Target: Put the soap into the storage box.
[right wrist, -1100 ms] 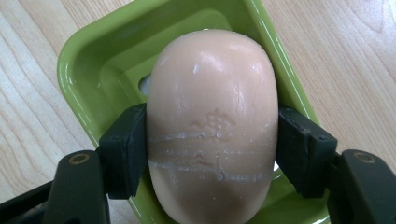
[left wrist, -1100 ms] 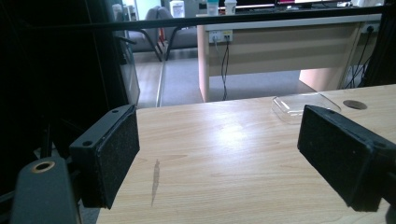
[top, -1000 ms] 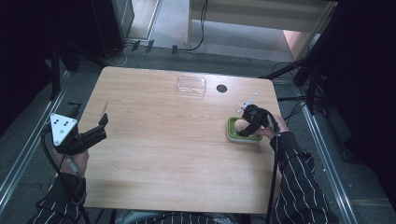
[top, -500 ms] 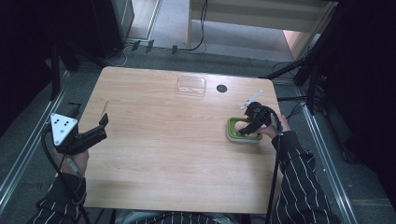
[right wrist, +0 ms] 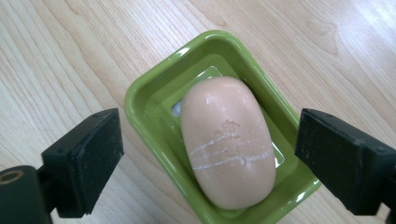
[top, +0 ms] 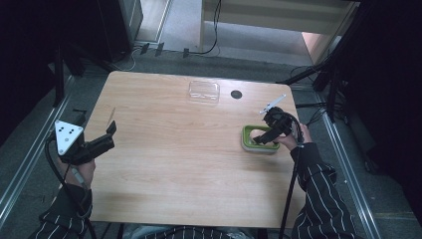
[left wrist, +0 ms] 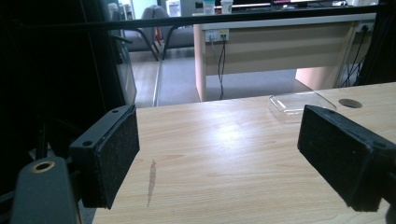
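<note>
Poised wide open over the soap (right wrist: 227,142) in its green dish (right wrist: 148,100) near the desk's (top: 164,164) right edge, the right gripper (right wrist: 210,158) should descend centred, straddling the bar, while the left gripper (left wrist: 224,149) idles open.

Left black two-jaw gripper (top: 102,142) held low at table's left edge by hand (top: 82,169) in striped sleeve, jaws spread wide, nothing between pads. Right black two-jaw gripper (top: 263,135) angled downward near right edge, jaws parted, pads (right wrist: 91,154) gripping nothing.
</note>
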`<state>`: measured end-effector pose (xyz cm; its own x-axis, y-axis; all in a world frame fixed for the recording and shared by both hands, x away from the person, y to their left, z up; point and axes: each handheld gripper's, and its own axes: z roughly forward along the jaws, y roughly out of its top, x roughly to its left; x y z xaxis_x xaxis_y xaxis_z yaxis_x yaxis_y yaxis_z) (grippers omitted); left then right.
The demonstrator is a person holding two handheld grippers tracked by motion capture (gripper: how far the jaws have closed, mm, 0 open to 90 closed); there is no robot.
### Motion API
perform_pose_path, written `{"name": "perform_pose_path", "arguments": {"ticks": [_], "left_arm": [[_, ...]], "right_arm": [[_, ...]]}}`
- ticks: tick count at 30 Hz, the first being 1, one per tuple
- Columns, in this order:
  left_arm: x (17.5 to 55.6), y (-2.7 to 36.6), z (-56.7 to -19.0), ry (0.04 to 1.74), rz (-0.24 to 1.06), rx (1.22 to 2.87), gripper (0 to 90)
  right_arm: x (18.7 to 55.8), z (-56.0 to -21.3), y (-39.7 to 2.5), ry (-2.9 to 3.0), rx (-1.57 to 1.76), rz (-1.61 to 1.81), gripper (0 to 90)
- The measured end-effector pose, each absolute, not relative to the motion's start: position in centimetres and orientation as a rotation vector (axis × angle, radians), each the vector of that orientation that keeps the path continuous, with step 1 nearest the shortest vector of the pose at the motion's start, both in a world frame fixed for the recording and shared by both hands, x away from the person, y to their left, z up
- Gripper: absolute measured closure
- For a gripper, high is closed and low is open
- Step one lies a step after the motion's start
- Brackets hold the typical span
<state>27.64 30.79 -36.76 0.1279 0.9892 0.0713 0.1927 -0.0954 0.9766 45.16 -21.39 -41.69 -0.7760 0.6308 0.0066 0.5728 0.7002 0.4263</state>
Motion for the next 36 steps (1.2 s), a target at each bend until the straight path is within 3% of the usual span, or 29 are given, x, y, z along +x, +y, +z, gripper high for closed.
{"name": "perform_pose_path", "arguments": {"ticks": [21,36], "left_arm": [[27.7,30.8,-36.8,1.216,1.065,1.486,13.5],[27.7,30.7,-36.8,1.215,1.060,1.494,13.5]], "right_arm": [[38.8,-38.6,-19.5,2.620,0.970,0.734,6.3],[34.3,-39.3,-19.1,2.555,0.970,0.716,6.3]]}}
